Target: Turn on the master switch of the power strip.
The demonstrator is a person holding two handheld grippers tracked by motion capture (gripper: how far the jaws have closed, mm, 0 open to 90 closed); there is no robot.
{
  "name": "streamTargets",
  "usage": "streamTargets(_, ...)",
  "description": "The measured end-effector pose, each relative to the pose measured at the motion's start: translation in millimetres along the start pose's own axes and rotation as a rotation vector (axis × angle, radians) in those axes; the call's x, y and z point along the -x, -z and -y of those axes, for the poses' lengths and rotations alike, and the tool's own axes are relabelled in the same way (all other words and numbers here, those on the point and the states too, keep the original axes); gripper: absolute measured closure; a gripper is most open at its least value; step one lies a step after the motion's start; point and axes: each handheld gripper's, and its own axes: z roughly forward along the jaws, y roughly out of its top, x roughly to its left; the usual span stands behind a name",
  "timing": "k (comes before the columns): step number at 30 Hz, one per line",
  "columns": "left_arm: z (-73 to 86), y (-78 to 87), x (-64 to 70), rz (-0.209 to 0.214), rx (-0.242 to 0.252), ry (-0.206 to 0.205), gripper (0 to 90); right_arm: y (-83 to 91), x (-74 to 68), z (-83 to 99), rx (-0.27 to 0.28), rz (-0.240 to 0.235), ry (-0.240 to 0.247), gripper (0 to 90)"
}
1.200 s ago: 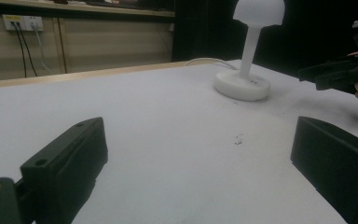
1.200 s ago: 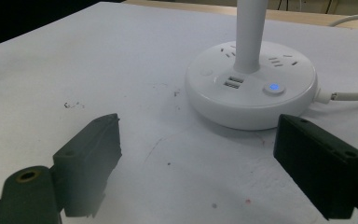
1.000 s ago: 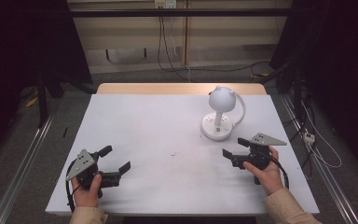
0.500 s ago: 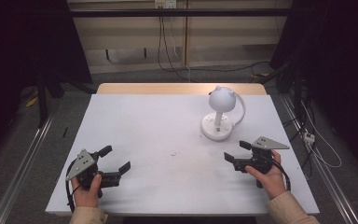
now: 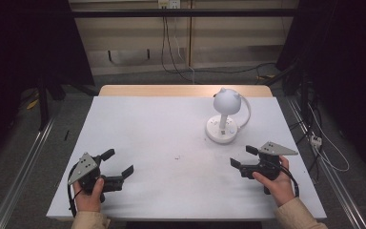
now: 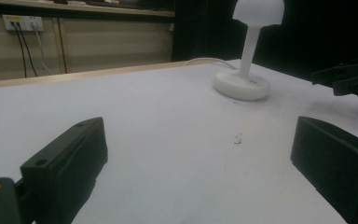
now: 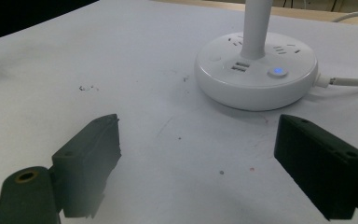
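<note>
Lamp [image 7: 256, 77] head cut off above both empty, wide-open grippers: left gripper [image 5: 119, 162], right gripper [image 5: 240, 156].

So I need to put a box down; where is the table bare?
Bare: the wide stretch between the left gripper and right gripper, and the far left of the table. Crowded only by the lamp, far right.
</note>
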Motion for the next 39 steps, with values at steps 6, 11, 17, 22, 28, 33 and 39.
streamTargets(6, 0.0, -0.1, -0.1, 0.001, -0.001, -0.001, 3.3, 3.3, -1.2, 1.9, -0.003, -0.002, 0.002, 14.3)
streamTargets(11, 0.0, -0.3, 0.0, 0.001, -0.002, -0.004, 3.4, 4.9, -3.2, 5.1, -0.005, -0.003, 0.015, 14.5)
streamTargets(17, 0.0, -0.2, 0.0, 0.001, -0.002, -0.004, 3.3, 8.3, -4.6, 5.9, 0.002, -0.006, 0.014, 14.4)
streamTargets(22, -0.1, -0.3, 0.2, 0.002, -0.003, -0.006, 3.3, 10.9, -5.0, 7.5, -0.001, -0.004, 0.017, 13.6)
streamTargets(28, 0.0, -0.5, 0.3, 0.003, -0.003, -0.005, 3.4, 14.7, -4.9, 8.4, 0.001, -0.006, 0.010, 12.6)
streamTargets(33, 0.0, -0.5, 0.3, 0.003, -0.003, -0.005, 3.3, 17.3, -5.1, 10.5, 0.002, -0.007, 0.011, 12.3)
streamTargets(39, -0.1, -0.4, 0.4, 0.002, -0.003, -0.007, 3.3, 20.0, -5.9, 14.2, -0.005, -0.011, 0.017, 11.6)
